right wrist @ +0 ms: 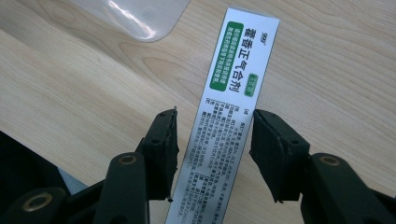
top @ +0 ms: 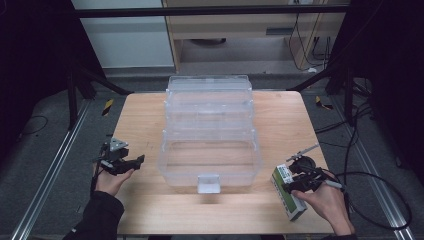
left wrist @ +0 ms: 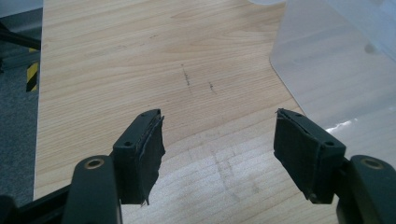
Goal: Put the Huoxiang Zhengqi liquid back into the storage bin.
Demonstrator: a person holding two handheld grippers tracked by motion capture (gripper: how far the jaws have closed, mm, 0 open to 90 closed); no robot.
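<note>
Medicine box (top: 288,192), white with a green label, lies flat near the right front corner of the wooden table (top: 145,115), just right of the clear plastic storage bin (top: 210,135) that occupies the table's centre. Right gripper (right wrist: 212,140) straddles the box, one jaw on each long side; a sliver of gap shows at the right pad, so no firm clamp is confirmed. Left gripper (left wrist: 217,140) hovers over bare wood left of the bin, jaws wide apart, nothing between them.
</note>
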